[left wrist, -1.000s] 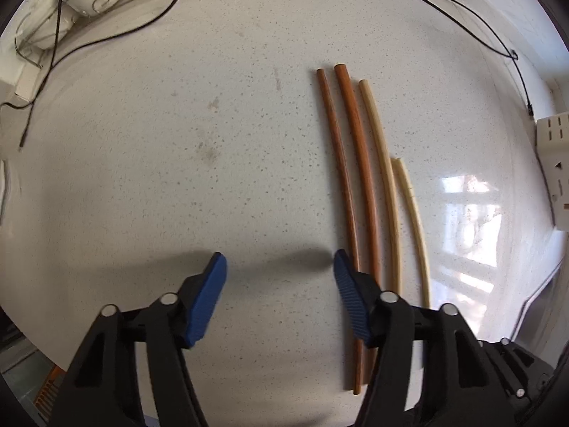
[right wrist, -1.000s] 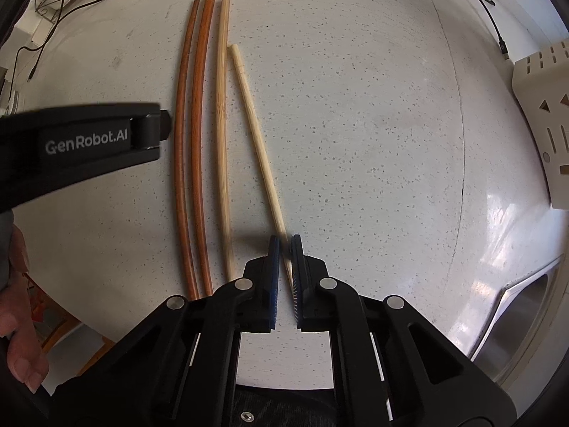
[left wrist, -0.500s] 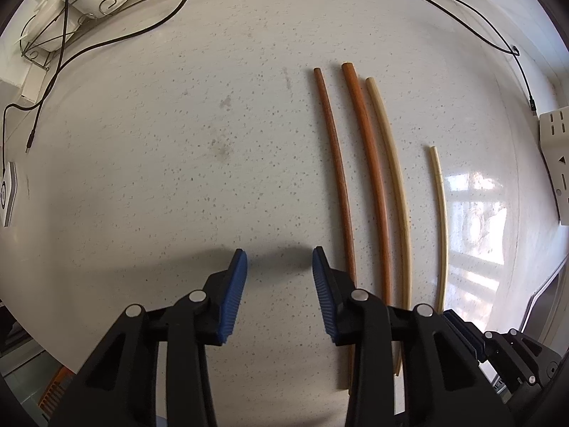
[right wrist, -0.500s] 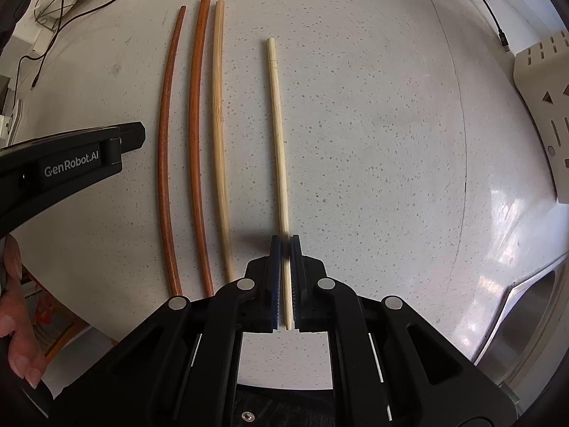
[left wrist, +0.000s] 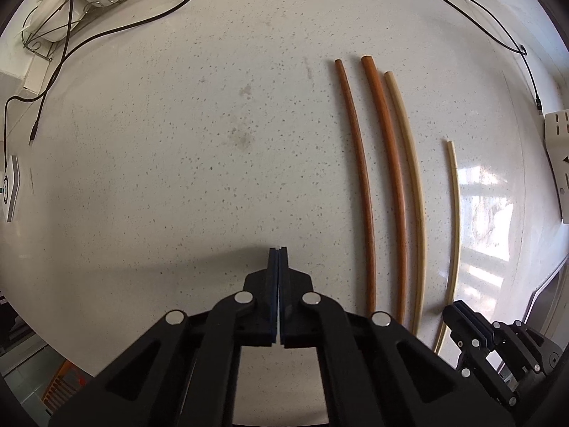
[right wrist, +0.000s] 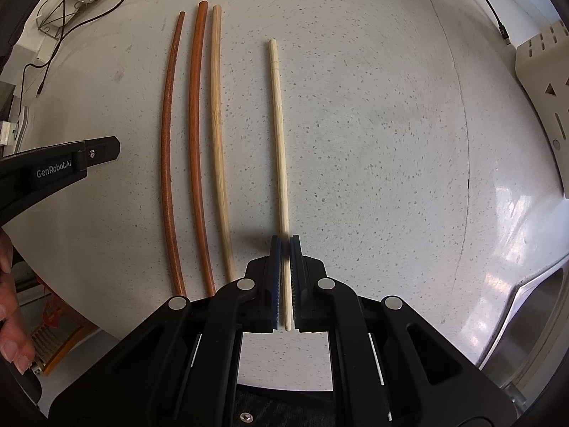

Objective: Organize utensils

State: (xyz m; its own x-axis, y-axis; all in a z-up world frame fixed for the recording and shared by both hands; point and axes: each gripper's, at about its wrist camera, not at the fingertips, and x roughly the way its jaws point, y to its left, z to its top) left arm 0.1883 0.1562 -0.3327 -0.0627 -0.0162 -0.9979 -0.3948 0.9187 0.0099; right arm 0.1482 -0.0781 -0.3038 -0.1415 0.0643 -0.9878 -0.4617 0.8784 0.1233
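Several chopsticks lie lengthwise on the speckled counter (left wrist: 177,178). Two are reddish brown (right wrist: 167,149) (right wrist: 195,142), and a pale wooden one (right wrist: 217,135) lies just right of them. My right gripper (right wrist: 285,243) is shut on the near end of a thinner pale chopstick (right wrist: 279,135), which stands apart to the right of the three. In the left wrist view that thin chopstick (left wrist: 456,220) runs to the right gripper (left wrist: 462,313) at the lower right. My left gripper (left wrist: 278,251) is shut with nothing between its blue pads, left of the brown chopsticks (left wrist: 359,178).
A wire rack (left wrist: 89,0) with white items and black cables (left wrist: 106,35) sit at the far left. A cream utensil holder (right wrist: 544,89) stands at the right edge, and a sink rim (right wrist: 526,306) shows at the lower right. A person's fingers (right wrist: 10,320) appear at the left.
My left gripper's jaws closed fully with nothing in them. The right gripper swung the thin pale chopstick rightwards, away from the other three and parallel to them.
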